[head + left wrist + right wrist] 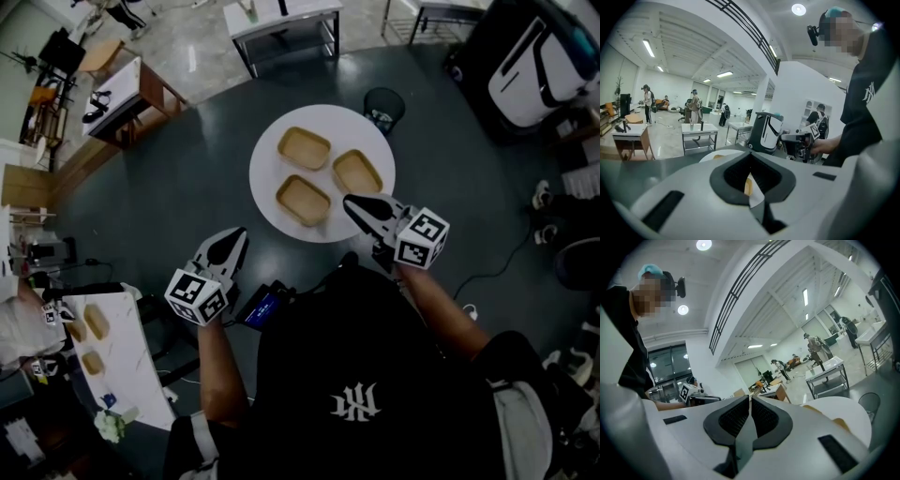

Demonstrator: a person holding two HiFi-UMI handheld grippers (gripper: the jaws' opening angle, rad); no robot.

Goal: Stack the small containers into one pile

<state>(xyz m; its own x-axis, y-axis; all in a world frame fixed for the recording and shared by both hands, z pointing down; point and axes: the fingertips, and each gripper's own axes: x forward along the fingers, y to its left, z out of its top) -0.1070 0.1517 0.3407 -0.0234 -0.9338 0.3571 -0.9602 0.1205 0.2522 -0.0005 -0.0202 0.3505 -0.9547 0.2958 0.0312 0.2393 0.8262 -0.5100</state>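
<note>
**Three containers apart, nothing gripped: shoves and crooked nesting the main hazards**

Starting with the round white tabletop (pixel 264 173): smooth by the look, with no raised rim to be seen. Likely to let a nudged tray slide a good way, even over the edge onto the dark floor (pixel 187 187).

Next, three shallow tan containers lying open side up in a loose triangle near the middle, none touching, none nested: far container (pixel 304 147), right container (pixel 357 172), near container (pixel 303 200). Judged light and thin-walled, so:
- prone to skate off under a sideways push
- prone to buckle if pinched hard on one wall
- apt to perch tilted on the tray beneath if lowered off-centre or turned out of line with it

Then the tools. Left gripper (pixel 236 240) held off the tabletop, over the floor at its near left, well apart from every tray. Right gripper (pixel 352 202) poised over the near right part of the tabletop, its tip between the near container and the right container. Height above them hard to tell, so a low sweep forward could clip either one.

Smallest last. Left fingers (pixel 733 174) pressed together with nothing between. Right fingers (pixel 736 420) likewise together and empty. Need parting before any grasp. Otherwise apt to ram a wall instead of straddling it, or to drag one tray into its neighbour.
</note>
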